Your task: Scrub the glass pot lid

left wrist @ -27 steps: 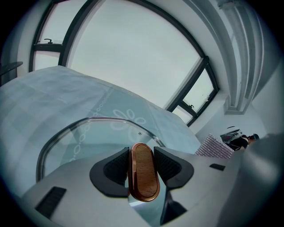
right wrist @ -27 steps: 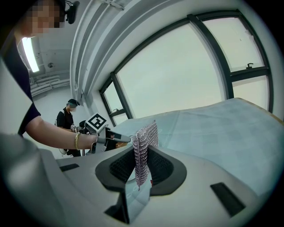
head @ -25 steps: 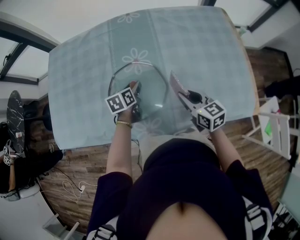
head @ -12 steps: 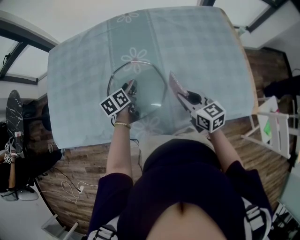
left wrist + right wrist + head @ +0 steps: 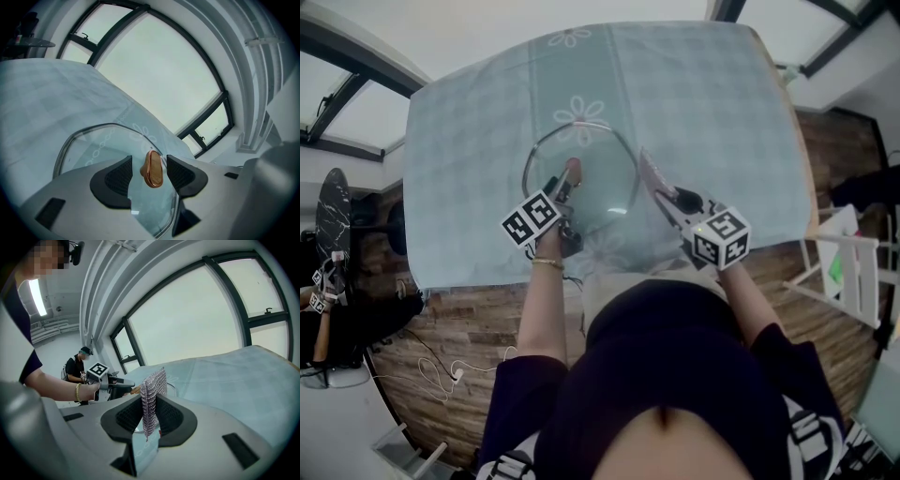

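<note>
The glass pot lid (image 5: 602, 192) lies flat on the surface (image 5: 712, 84). Both forearms reach forward, angled down. The left gripper (image 5: 563, 186) has just been opening, its fingers (image 5: 119, 176) spread around the lid's knob (image 5: 153, 168). The right gripper (image 5: 664, 194) pinches a mesh scrubber (image 5: 151, 399).

I lose lid (image 5: 93, 145) near rim behind left gripper (image 5: 146, 174), jaws just opening round knob (image 5: 153, 168); torso (image 5: 666, 375) hides counter (image 5: 722, 103) edge nearest lid.
</note>
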Motion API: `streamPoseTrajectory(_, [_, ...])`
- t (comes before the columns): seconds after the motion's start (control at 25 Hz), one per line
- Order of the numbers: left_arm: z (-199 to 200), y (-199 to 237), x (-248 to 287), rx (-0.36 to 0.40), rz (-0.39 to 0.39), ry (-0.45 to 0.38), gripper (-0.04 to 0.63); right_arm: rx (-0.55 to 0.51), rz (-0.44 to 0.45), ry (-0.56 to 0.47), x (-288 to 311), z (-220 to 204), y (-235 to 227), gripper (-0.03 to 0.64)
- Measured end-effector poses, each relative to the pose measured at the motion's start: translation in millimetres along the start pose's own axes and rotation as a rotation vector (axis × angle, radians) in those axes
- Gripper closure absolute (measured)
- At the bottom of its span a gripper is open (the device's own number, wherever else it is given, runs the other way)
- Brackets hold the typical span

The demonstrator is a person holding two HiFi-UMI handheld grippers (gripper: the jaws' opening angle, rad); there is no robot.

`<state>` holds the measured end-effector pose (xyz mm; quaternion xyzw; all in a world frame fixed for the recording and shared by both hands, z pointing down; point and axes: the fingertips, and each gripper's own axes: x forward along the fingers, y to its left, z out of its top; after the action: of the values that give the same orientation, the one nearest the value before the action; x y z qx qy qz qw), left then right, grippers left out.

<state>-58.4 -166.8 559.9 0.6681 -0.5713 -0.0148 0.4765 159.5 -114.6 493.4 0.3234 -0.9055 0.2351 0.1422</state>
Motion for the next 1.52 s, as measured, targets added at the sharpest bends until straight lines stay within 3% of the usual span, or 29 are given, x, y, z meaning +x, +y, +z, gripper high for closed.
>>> streamPoseTrajectory(0.16, [4,-7,-14,0.019,0.011,-0.052,0.389,0.006,0.006,-0.001,3,1,3,0.537])
streamPoseTrajectory(0.36, [8,-19,-34,0.164,0.071,-0.104,0.486,0.012,0.010,0.005,13,2,16,0.537])
streamPoseTrajectory(0.56, [7,-42,-50,0.328,0.069,-0.121,0.519,0.015,0.009,-0.007,21,8,36,0.537])
streamPoseTrajectory(0.72, [-4,-47,-65,0.415,0.064,-0.105,0.536,0.011,-0.013,-0.027,22,10,52,0.537])
streamPoseTrajectory(1.08, [-23,-46,-121,0.443,0.018,-0.066,0.574,0.052,-0.111,-0.058,6,-2,96,0.537])
streamPoseTrajectory(1.52, [-34,-34,-183,0.471,-0.052,-0.027,0.595,0.052,-0.160,-0.114,-6,-3,166,0.537])
